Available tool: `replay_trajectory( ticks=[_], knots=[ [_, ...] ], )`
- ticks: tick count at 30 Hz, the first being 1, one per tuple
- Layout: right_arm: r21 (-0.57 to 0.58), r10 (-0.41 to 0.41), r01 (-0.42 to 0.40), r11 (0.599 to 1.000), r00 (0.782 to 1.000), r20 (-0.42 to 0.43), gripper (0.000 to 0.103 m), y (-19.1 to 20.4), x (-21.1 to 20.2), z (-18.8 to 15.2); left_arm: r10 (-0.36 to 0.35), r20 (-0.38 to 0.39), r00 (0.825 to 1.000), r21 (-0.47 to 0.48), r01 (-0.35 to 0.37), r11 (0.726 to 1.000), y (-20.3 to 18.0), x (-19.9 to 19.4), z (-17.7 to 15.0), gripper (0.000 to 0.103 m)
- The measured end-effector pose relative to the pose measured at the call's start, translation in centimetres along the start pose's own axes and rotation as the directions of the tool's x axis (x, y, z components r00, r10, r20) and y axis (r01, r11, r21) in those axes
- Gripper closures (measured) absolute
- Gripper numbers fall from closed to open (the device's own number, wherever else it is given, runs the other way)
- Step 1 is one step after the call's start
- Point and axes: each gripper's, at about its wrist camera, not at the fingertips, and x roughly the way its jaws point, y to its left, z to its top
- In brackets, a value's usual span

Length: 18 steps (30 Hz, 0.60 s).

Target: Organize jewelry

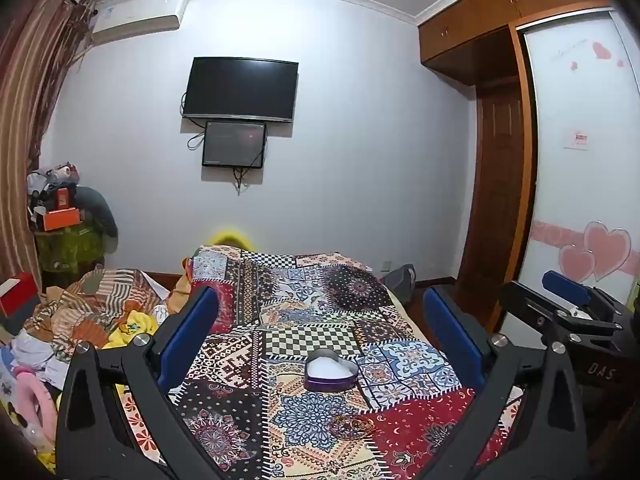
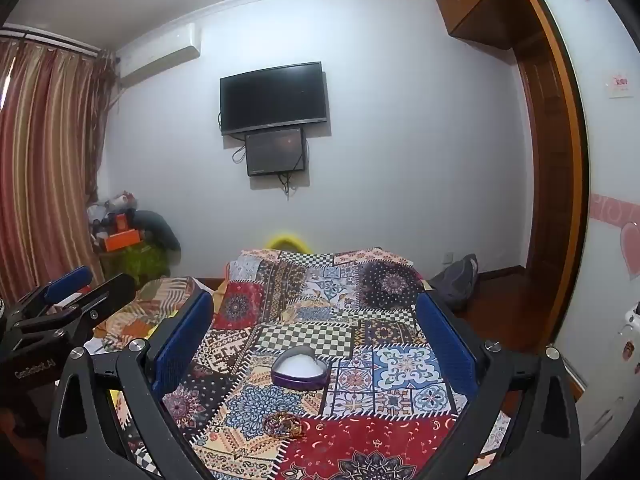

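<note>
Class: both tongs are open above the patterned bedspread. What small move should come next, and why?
Probably lower the right tongs onto the beaded jewelry pile: it lies loose on the bedspread, just short of the open heart-shaped box, and neither tongs hold anything.

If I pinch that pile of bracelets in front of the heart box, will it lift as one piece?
Probably not. The bracelets look like several loose, thin rings heaped together, so some may slip free. They could roll or snag on the soft patchwork cover. They likely weigh little, being thin.

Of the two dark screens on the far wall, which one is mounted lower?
The smaller screen, hanging directly beneath the larger television with cables trailing below it; the television is wider and sits above.
</note>
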Motion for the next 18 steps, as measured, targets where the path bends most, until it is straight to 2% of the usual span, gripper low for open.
replay_trajectory(
  ticks=[18],
  knots=[
    [0.0,0.012,-0.012,1.0,1.0,-0.01,0.003,0.1,0.2,-0.2,0.035,-0.035,0.999,0.002,-0.035,0.999,0.7,0.9,-0.3,0.0]
  ],
)
